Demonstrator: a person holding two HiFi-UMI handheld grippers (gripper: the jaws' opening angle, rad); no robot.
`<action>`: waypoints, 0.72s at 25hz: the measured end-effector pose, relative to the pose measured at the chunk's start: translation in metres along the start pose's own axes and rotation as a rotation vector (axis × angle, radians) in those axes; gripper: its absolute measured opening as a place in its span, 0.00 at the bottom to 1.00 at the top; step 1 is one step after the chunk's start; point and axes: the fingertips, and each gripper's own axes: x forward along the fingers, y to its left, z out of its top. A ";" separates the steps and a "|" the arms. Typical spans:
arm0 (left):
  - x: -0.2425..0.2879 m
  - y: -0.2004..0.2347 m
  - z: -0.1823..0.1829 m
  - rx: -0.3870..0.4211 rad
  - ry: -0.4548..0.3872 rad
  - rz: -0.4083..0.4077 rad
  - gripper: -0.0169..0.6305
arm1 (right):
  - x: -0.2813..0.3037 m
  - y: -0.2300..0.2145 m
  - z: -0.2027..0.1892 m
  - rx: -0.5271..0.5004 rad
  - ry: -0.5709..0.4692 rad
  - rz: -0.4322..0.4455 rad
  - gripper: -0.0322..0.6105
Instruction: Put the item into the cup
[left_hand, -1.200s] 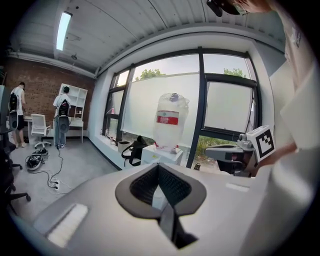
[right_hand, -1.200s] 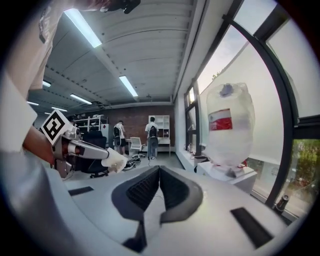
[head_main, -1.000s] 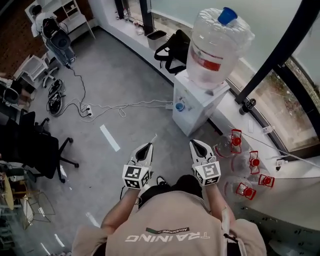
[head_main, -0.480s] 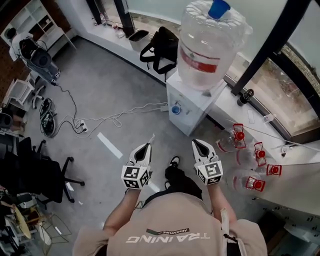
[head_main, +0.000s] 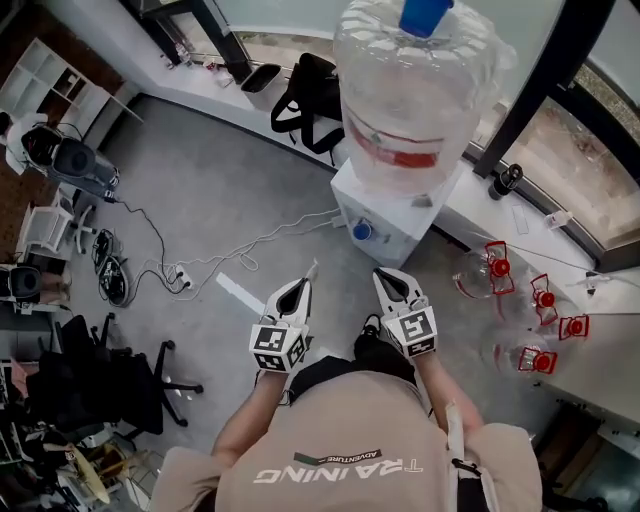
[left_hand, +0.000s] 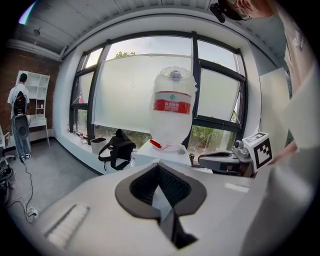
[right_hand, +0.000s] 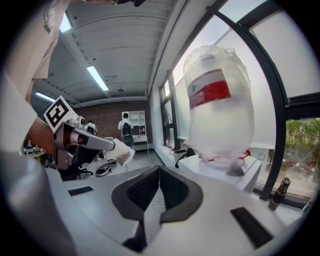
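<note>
Person stood on the grey floor, facing a white box-shaped water dispenser topped by a large clear plastic water bottle with a red band. The dispenser stood at the floor's far edge, against the window ledge. Both tools were held out side by side, apart, short of the dispenser's front.

Left gripper: jaws closed right to the tips on a small, thin whitish packet. The packet poked out past the tips and hung free over the floor. It looked limp and partly see-through in the right gripper view.

Right gripper: jaws drawn together, nothing held. Floor showed through the slit behind the tips.

Cup: none made out in any view. A small blue tap sat on the dispenser's front, with nothing visible under it.

Nearby: empty clear bottles with red handles lay on the floor at the dispenser's right. A black bag sat on the ledge, and loose pale cables ran across the floor to the left.

Risks, as judged:
- The packet was pinched only at the extreme tips. A quick swing or a brush against the dispenser could twist it loose.
- Being light and floppy, it might fold or cling to a jaw on release and miss a cup's mouth.
- With no cup located, the free tool would have to find and steady one. A light cup could tip if nudged.
- The cables and bottles lay close to the feet and could cause a stumble.
</note>
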 end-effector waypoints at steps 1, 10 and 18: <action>0.009 0.000 0.001 -0.001 0.005 -0.011 0.04 | 0.005 -0.002 -0.001 0.006 0.010 0.001 0.07; 0.073 -0.005 -0.002 0.041 0.093 -0.178 0.04 | 0.023 -0.022 -0.014 0.076 0.044 -0.119 0.07; 0.117 -0.007 -0.026 0.137 0.192 -0.374 0.04 | 0.024 -0.043 -0.040 0.126 0.074 -0.323 0.07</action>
